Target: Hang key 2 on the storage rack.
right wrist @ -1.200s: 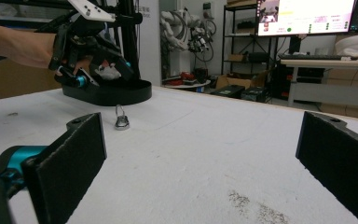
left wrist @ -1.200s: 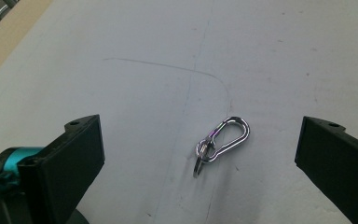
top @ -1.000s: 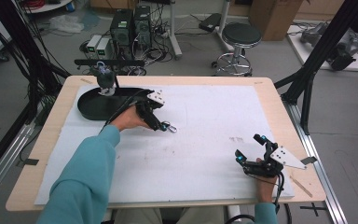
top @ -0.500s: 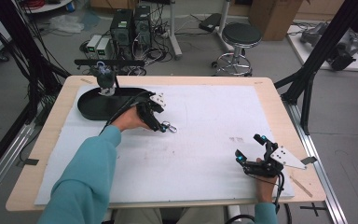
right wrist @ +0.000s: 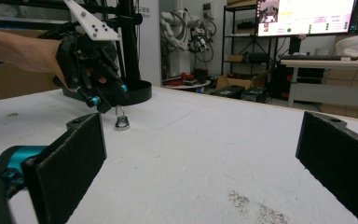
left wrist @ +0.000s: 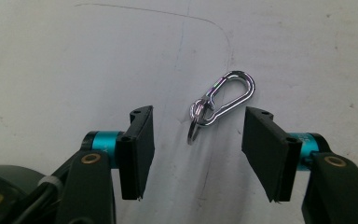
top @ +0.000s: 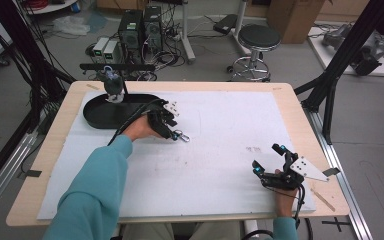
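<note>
On white table cover (top: 220,150), carabiner (left wrist: 223,98) between closing left tool (left wrist: 196,140)

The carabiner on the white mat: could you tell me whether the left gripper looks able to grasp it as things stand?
Probably yes: the carabiner lies flat between the left gripper's fingers, which have just been closing without touching it, and nothing blocks them.

The wooden-edged table (top: 300,107) carries a white sheet (top: 220,130) over most of its top. The black oval tray (top: 105,112) sits on the sheet toward 10 o'clock, with a small upright figure (top: 113,86) at its far rim. The left gripper (top: 172,131) lies at 4 o'clock of the tray, just beside it. The silver metal carabiner with key ring (left wrist: 220,100) lies on the sheet between its jaws, touching neither. The right gripper (top: 270,162) rests toward 5 o'clock of the table, well apart from the carabiner.
</note>
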Demonstrator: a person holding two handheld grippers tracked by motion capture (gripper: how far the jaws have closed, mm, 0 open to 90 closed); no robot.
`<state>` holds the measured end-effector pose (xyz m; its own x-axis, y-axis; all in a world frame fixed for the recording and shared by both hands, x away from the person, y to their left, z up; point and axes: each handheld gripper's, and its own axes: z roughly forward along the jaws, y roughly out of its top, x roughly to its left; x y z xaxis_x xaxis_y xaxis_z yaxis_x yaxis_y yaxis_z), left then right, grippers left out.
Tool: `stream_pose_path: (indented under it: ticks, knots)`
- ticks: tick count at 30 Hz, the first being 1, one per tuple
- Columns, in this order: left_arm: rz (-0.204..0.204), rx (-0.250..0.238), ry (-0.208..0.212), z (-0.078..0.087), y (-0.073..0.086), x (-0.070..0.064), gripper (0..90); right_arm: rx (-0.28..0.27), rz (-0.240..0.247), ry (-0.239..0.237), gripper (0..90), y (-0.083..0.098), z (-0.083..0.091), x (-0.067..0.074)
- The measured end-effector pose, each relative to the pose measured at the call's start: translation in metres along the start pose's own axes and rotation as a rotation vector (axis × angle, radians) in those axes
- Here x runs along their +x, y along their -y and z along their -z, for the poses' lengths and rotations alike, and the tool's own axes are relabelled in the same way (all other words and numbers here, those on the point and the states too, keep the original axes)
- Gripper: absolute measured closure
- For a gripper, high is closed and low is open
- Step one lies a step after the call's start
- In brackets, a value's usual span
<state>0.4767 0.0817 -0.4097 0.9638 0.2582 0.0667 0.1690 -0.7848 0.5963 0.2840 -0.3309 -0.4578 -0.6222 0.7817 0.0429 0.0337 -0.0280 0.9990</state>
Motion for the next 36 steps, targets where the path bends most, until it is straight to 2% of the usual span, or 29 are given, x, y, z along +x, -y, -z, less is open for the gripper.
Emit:
stream_pose_path:
  ticks: [1,4,9,14,17,22,27,28,31,36]
  knots:
    - [-0.010,0.003,0.004,-0.0006,-0.0005,0.0004,47.4,0.000,-0.001,0.000,0.8,0.0000,0.0000,0.0000]
    - [0.000,0.003,0.018,-0.0021,-0.0012,0.0000,51.1,0.000,-0.001,0.000,0.8,0.0000,0.0000,0.0001]
    - [-0.009,0.024,-0.001,-0.0018,-0.0035,0.0012,54.8,-0.006,0.002,-0.002,0.8,0.0001,0.0000,-0.0006]
    - [-0.019,0.031,-0.016,-0.0020,-0.0034,0.0009,60.8,-0.006,0.000,-0.003,0.8,0.0000,0.0000,-0.0006]
    - [-0.031,0.029,-0.008,-0.0029,-0.0036,0.0006,65.7,-0.006,0.001,-0.003,0.8,0.0000,0.0000,-0.0007]
    - [-0.038,0.044,-0.029,-0.0042,-0.0039,-0.0003,69.9,-0.003,-0.003,-0.005,0.8,0.0001,0.0001,-0.0005]
    - [-0.050,0.036,-0.027,-0.0031,-0.0042,-0.0001,74.2,-0.009,0.005,-0.002,0.8,0.0000,-0.0003,-0.0012]
    - [-0.041,0.035,-0.025,-0.0031,-0.0041,-0.0001,74.4,-0.002,-0.007,-0.003,0.8,0.0001,0.0003,-0.0004]
    - [-0.054,0.053,-0.021,-0.0037,-0.0036,0.0005,76.5,-0.010,0.005,-0.002,0.8,0.0000,-0.0003,-0.0013]
    - [-0.055,0.048,-0.018,-0.0045,-0.0041,-0.0006,81.4,-0.009,0.001,-0.001,0.8,0.0000,-0.0001,-0.0011]
